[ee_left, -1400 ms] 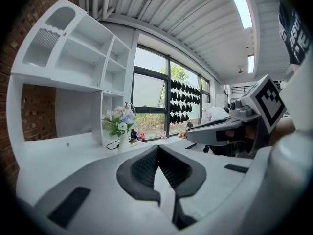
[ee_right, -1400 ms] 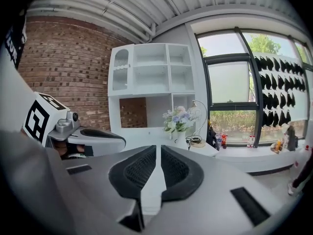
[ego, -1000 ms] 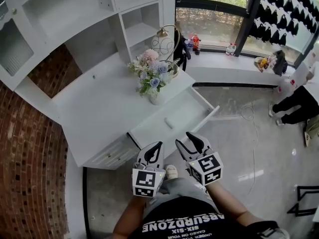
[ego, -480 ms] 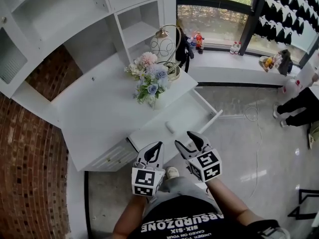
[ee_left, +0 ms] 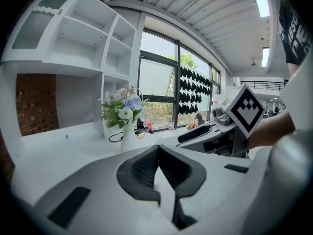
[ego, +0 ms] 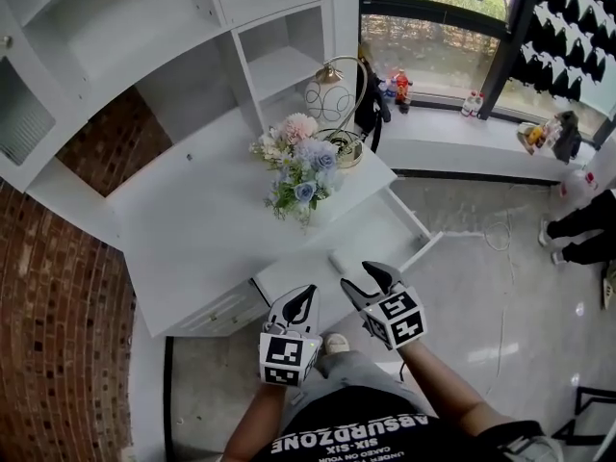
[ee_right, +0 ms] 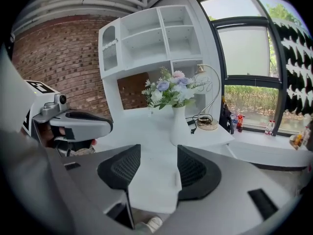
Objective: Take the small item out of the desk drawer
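Drawer [ego: 383, 227] of the white desk is pulled out from under the tabletop [ego: 192, 229], toward the person. Small white item [ego: 340, 262] lies flat on the drawer floor, near the end closest to the person, w/ nothing touching it. R gripper [ego: 367, 282] hangs just short of that end, above floor level and apart from the item. Its jaws are released, pads well apart, w/ only white desk surface seen btwn them. L gripper [ego: 300, 297] is close beside it on the left, off the drawer's front corner, jaws clenched tip to tip w/ nothing in them. Both grippers point toward the desk, marker cubes facing up. Vase of flowers [ego: 303, 176] stands upright on the tabletop near the edge above the drawer, w/ a round wire lamp [ego: 329, 94] behind it. White shelves [ego: 144, 27] rise at the back of the desk, and a brick wall [ego: 58, 287] is on the left. Another person [ego: 587, 224] shows partly at the right edge, on the tiled floor [ego: 481, 296].
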